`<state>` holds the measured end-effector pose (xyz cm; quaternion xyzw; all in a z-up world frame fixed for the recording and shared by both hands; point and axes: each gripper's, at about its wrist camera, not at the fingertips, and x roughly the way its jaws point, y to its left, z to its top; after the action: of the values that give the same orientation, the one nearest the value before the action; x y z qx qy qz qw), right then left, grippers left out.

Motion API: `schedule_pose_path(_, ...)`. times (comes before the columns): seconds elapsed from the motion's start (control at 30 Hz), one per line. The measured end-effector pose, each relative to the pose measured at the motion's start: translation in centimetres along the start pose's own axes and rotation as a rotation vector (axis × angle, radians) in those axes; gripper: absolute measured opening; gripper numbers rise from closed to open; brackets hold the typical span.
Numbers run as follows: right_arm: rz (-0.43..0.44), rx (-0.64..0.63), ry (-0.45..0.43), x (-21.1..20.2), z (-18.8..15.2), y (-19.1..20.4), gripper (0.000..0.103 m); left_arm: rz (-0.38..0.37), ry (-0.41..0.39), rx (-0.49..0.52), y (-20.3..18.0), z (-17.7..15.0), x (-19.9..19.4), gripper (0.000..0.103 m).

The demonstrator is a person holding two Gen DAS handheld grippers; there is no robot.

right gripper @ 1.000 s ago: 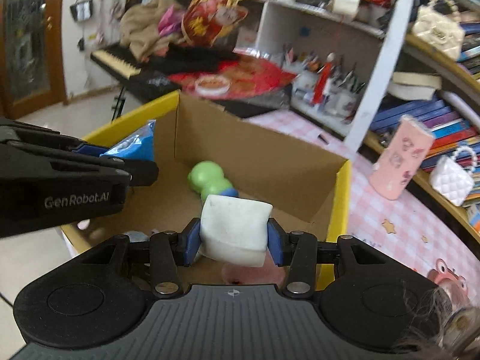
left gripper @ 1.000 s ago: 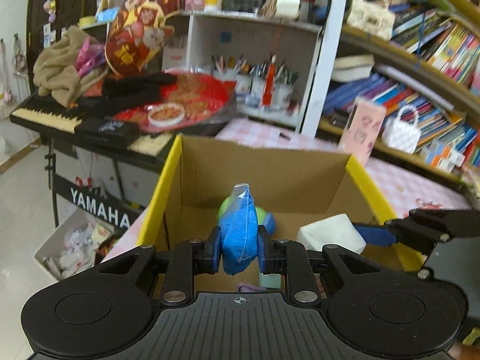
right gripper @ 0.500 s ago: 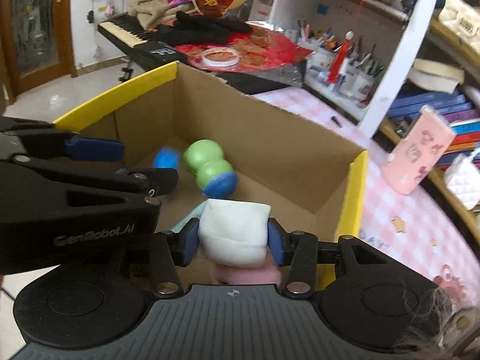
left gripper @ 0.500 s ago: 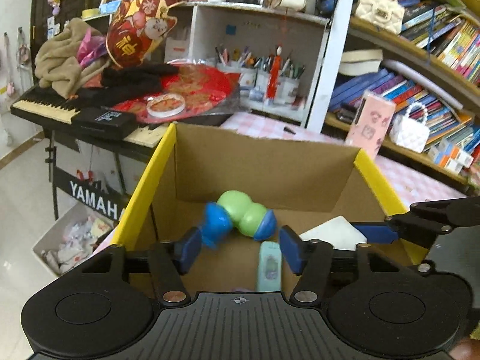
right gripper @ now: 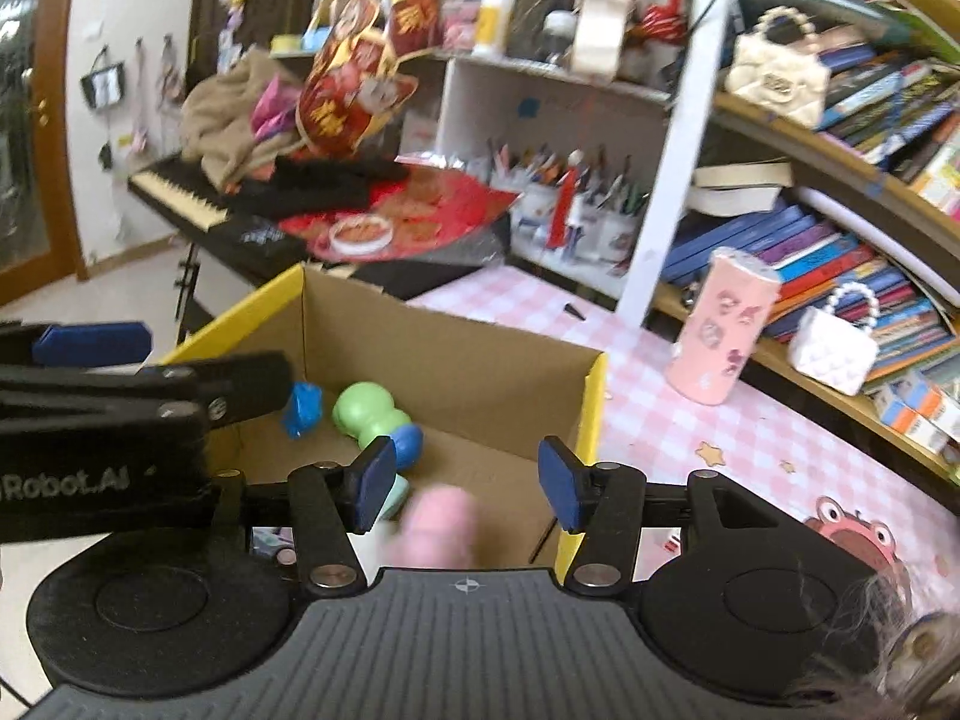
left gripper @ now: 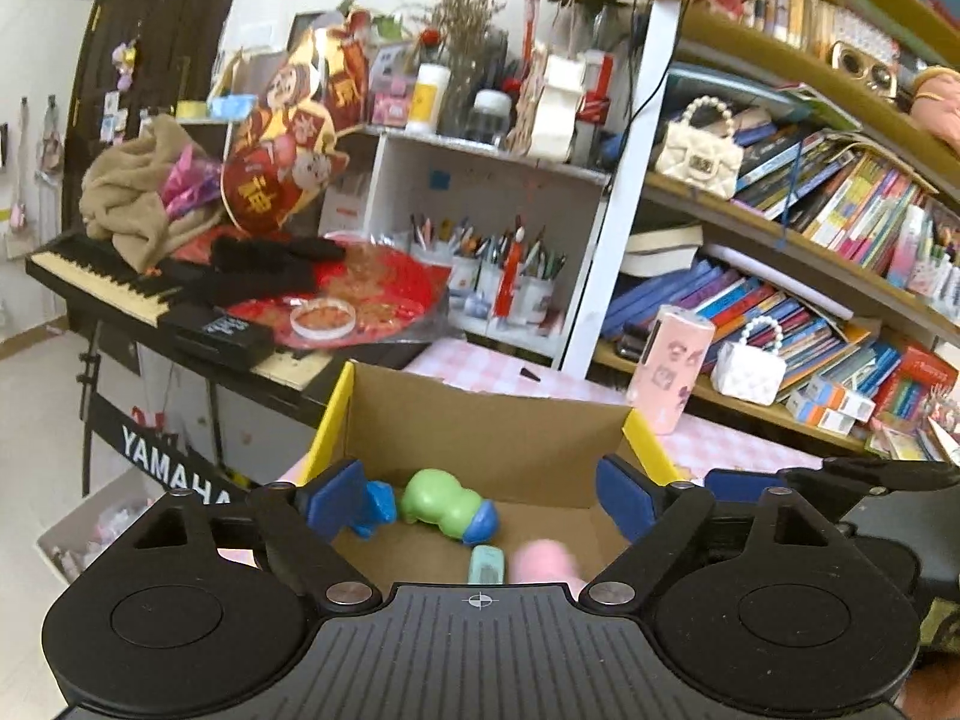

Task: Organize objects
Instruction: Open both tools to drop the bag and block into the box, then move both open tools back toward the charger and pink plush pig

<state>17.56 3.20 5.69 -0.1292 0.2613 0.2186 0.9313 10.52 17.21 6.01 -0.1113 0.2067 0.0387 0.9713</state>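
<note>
Left hand-held gripper (left gripper: 480, 504): jaws have just been opening and stand wide, with nothing between them. The blue crinkled plastic packet (left gripper: 375, 510) it carried a second ago now lies in the open brown cardboard box with yellow rim (left gripper: 480, 420), near the left wall beside the green-and-blue peanut-shaped toy (left gripper: 447, 510). Right hand-held gripper (right gripper: 465, 483): jaws just opening, now apart and empty; the white soft block is gone from them and cannot be seen. Both deposits judged complete. Legible: "YAMAHA" on the keyboard stand (left gripper: 168, 468); "Robot.AI" on the left gripper's body.
</note>
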Motion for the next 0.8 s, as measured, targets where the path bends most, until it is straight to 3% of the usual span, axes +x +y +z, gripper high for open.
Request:
schedule_pose_path(0.33,-0.092,0.119,-0.040,-6.6,-3.3,0.5,0.051,0.000,-0.025,-0.010,0.9,-2.2,-6.5,0.089)
schedule_pose_path(0.8,-0.201,0.177,0.106,-12.9,-13.5,3.0,0.055,-0.037,0.144,0.031,-0.7,-9.1,-10.8,0.089)
